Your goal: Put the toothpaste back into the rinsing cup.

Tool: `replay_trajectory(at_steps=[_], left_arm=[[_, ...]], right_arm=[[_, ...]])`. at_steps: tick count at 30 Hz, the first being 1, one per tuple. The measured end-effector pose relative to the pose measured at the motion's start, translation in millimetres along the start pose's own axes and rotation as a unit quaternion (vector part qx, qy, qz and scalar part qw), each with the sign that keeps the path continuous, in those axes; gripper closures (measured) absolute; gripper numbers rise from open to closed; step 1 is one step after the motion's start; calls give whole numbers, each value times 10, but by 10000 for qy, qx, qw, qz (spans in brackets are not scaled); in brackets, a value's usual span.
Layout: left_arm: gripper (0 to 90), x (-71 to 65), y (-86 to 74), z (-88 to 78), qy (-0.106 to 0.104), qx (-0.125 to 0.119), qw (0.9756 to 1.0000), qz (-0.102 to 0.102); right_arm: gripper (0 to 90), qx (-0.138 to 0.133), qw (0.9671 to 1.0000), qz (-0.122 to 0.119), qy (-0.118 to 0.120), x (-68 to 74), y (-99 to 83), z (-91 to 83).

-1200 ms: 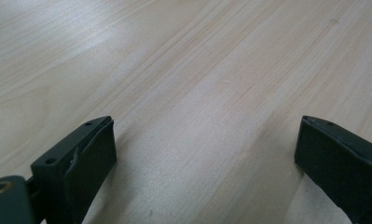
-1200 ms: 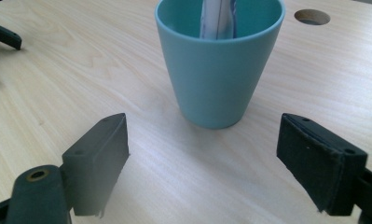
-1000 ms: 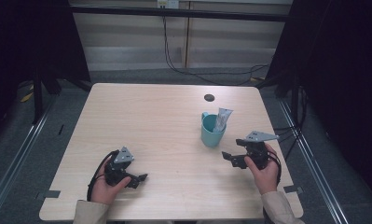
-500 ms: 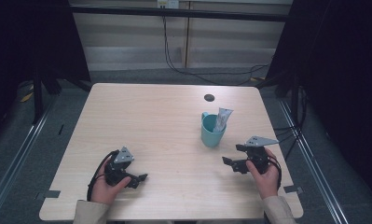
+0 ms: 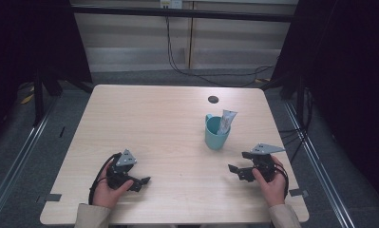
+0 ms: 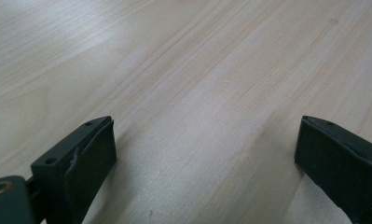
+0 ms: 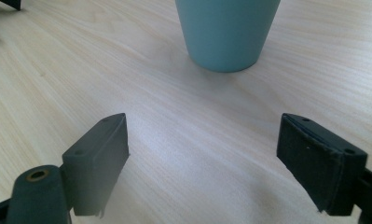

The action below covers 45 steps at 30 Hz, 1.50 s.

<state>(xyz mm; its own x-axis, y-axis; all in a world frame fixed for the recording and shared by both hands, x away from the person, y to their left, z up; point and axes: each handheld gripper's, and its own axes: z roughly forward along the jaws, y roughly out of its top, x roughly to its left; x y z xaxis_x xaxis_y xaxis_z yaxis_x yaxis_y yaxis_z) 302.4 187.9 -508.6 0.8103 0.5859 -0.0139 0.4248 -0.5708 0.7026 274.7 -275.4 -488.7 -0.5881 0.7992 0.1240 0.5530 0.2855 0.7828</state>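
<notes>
One blue cup (image 5: pixel 217 133) stands upright on the desk (image 5: pixel 154 123), on its right half, a little nearer the person than the middle. One white tube (image 5: pixel 226 121) stands in the cup, leaning to the right, with its top sticking out over the rim. The cup has a handle on its far left side. The right gripper (image 5: pixel 239 167) is near the cup, a bit closer to the person and to the right, and its jaws are wide open with nothing in them. In the right gripper view the cup's base (image 7: pixel 226 35) is straight ahead of the open jaws, apart from them. The left gripper (image 5: pixel 140 182) sits low over the near left part of the desk, well apart from the cup, and its jaws are wide open too, with bare wood between them. One small dark round hole (image 5: pixel 213 99) is near the far edge. There is lots of open room in the middle and on the left. Both hands are close to the near edge.
</notes>
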Motion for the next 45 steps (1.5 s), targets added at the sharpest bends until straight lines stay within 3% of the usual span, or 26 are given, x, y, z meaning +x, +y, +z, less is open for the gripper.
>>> replay_trajectory(at_steps=[31, 45], left_arm=[[50, 0, 0, 0, 0, -1, 10000, -1], [50, 0, 0, 0, 1, -2, 10000, -1]], right_arm=[[162, 292, 9995, -67, -40, 29, -280, -15], [152, 452, 9983, -331, -144, 84, -292, -9]])
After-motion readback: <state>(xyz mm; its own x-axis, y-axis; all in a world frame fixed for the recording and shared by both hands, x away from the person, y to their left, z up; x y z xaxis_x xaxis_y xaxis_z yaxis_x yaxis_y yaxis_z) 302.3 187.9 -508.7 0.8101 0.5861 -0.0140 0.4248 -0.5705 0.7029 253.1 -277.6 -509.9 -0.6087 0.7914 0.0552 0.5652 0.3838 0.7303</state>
